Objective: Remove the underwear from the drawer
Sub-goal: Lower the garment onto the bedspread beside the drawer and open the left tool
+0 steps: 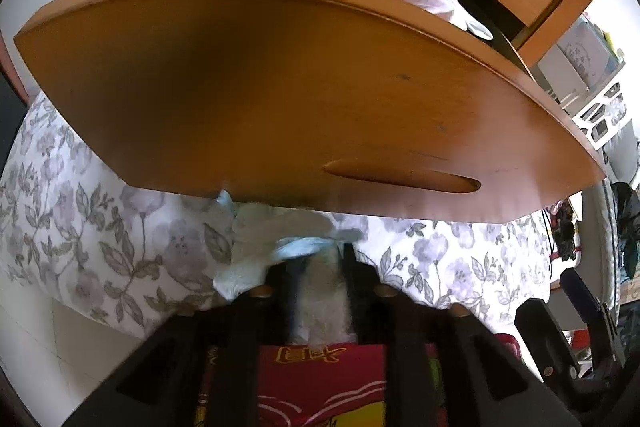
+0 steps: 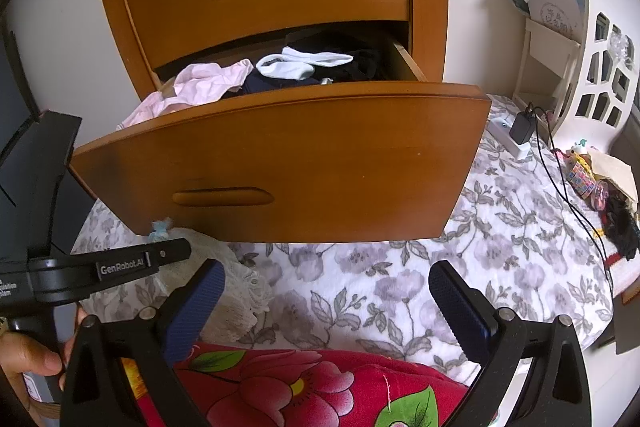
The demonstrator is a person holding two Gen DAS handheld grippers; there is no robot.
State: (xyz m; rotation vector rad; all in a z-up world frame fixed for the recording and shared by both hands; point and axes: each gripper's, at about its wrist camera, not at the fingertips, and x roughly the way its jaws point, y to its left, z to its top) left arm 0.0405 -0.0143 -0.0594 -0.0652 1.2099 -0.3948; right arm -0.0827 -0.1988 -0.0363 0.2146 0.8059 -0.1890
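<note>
Underwear [image 1: 256, 247], pale lace with blue trim, lies on the bed [image 2: 500, 227] below the open drawer [image 2: 304, 155], between the slightly parted left tongs [image 1: 316, 259]; right tongs [image 2: 326, 291] gape empty.

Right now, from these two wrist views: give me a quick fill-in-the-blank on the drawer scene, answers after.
1. The open drawer is the ___ of the two.
2. A ___ garment hangs over its front edge.
3. The lace underwear lies on the ___ bedcover.
4. The right gripper stands open and holds ___.

Missing words: lower; pink; floral; nothing.
</note>
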